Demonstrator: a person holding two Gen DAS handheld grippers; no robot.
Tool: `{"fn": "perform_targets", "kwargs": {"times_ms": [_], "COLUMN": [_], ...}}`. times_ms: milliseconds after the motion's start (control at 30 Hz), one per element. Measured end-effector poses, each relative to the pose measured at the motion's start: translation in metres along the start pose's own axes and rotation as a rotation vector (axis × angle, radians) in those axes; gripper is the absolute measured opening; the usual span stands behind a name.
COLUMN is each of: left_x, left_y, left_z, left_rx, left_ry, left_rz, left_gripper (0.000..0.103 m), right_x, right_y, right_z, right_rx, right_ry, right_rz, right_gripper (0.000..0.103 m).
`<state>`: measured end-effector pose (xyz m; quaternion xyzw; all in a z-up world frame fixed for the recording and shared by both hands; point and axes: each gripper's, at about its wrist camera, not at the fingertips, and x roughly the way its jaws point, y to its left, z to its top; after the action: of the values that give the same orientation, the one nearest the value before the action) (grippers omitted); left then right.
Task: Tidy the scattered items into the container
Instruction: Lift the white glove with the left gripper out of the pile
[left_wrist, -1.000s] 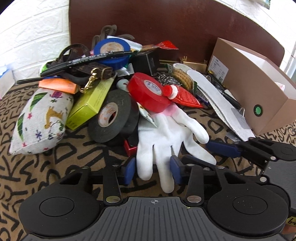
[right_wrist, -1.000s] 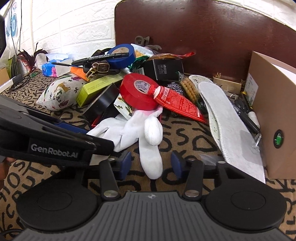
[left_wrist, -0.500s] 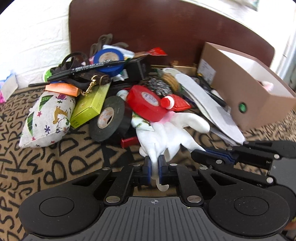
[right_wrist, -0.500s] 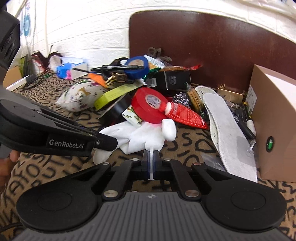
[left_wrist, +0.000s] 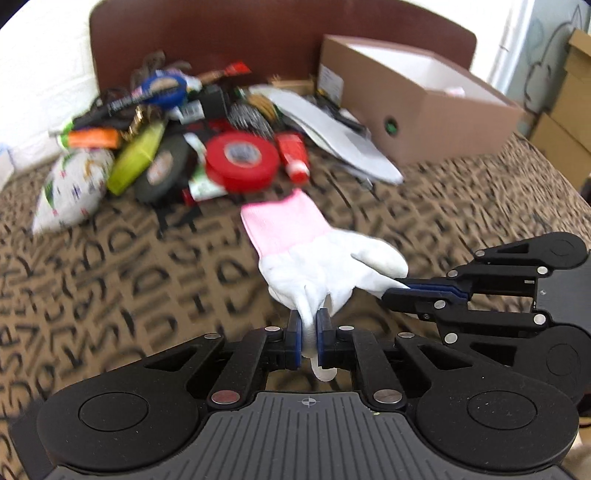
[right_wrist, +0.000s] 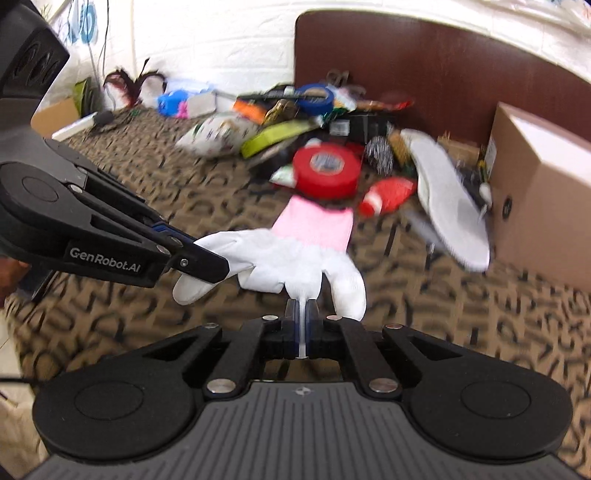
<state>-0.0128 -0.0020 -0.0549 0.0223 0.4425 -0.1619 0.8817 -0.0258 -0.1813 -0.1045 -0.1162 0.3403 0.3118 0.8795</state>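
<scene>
left gripper (left_wrist: 309, 334): clamped on one glove (left_wrist: 325, 264) finger
right gripper (right_wrist: 301, 325): clamped on another
glove: spread between us, low over tablecloth (left_wrist: 110, 295), clear of pile
box (left_wrist: 413, 110): far right, open
risk: thin fingertip grips; uneven pull slips one, cuff snags red tape (left_wrist: 242, 162)

White glove (left_wrist: 325, 266) with pink cuff; black grippers with blue pads (left_wrist: 294, 338). Cloth-covered surface (left_wrist: 110, 295) tan-brown with black letter-like marks; red tape roll (left_wrist: 242, 162), black tape roll (left_wrist: 162, 171), blue tape roll (left_wrist: 162, 88), yellow-green box (left_wrist: 136, 157), orange item (left_wrist: 92, 138) and white pouch (left_wrist: 72, 190) with small coloured prints toward its far edge. Brown cardboard box (left_wrist: 436, 122), white inside, green dot on its side, toward the far right corner; dark brown board (left_wrist: 258, 40) behind.
</scene>
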Motion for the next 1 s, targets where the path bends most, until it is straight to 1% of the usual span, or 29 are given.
{"fn": "perform_targets", "kwargs": {"times_ms": [100, 200, 267, 300, 333, 367, 400, 433, 467, 500, 533, 567, 667, 767, 900, 967, 1000], "left_x": [-0.003, -0.004, -0.006, -0.008, -0.009, -0.011, -0.013, -0.014, -0.015, -0.015, -0.015, -0.013, -0.007, 0.004, 0.014, 0.017, 0.018], "left_y": [-0.005, -0.008, -0.008, -0.008, -0.008, -0.008, -0.007, -0.007, -0.007, -0.006, -0.004, -0.001, 0.008, 0.010, 0.010, 0.009, 0.007], "left_z": [-0.017, -0.029, -0.031, -0.032, -0.032, -0.033, -0.033, -0.032, -0.031, -0.029, -0.027, -0.024, -0.016, -0.008, -0.002, -0.001, -0.001], "left_rx": [0.000, -0.004, -0.012, -0.016, -0.020, -0.021, -0.017, -0.013, -0.013, -0.019, -0.032, -0.048, -0.096, -0.110, -0.111, -0.102, -0.094], "left_ry": [0.045, 0.064, 0.067, 0.067, 0.067, 0.062, 0.055, 0.045, 0.032, 0.020, 0.013, 0.009, -0.005, -0.002, 0.017, 0.026, 0.031], "left_rz": [-0.032, -0.041, -0.049, -0.058, -0.063, -0.062, -0.060, -0.053, -0.044, -0.035, -0.030, -0.031, -0.039, -0.035, -0.057, -0.072, -0.074], "left_gripper": [0.003, 0.005, 0.018, 0.033, 0.038, 0.041, 0.047, 0.055, 0.059, 0.066, 0.069, 0.069, 0.069, 0.070, 0.069, 0.065, 0.059], "right_x": [-0.010, -0.017, -0.019, -0.020, -0.021, -0.022, -0.024, -0.026, -0.027, -0.027, -0.026, -0.025, -0.017, -0.008, 0.002, 0.004, 0.005], "right_y": [0.006, 0.010, 0.012, 0.013, 0.013, 0.013, 0.011, 0.010, 0.008, 0.007, 0.006, 0.005, 0.000, -0.002, -0.001, -0.002, -0.002], "right_z": [-0.015, -0.025, -0.027, -0.027, -0.026, -0.025, -0.024, -0.023, -0.021, -0.020, -0.018, -0.017, -0.013, -0.011, -0.010, -0.009, -0.008], "right_rx": [-0.004, -0.001, -0.006, -0.012, -0.013, -0.005, 0.004, 0.008, 0.007, 0.000, -0.005, -0.005, 0.004, 0.006, 0.001, 0.007, 0.010], "right_ry": [0.024, 0.038, 0.043, 0.039, 0.034, 0.027, 0.016, 0.002, -0.010, -0.019, -0.029, -0.035, -0.042, -0.035, -0.031, -0.036, -0.036], "right_rz": [0.015, 0.023, 0.027, 0.021, 0.014, 0.008, -0.001, -0.010, -0.020, -0.031, -0.045, -0.059, -0.078, -0.075, -0.063, -0.050, -0.044], "right_gripper": [0.004, 0.005, 0.009, 0.009, 0.014, 0.026, 0.033, 0.044, 0.052, 0.054, 0.059, 0.063, 0.066, 0.067, 0.067, 0.066, 0.065]}}
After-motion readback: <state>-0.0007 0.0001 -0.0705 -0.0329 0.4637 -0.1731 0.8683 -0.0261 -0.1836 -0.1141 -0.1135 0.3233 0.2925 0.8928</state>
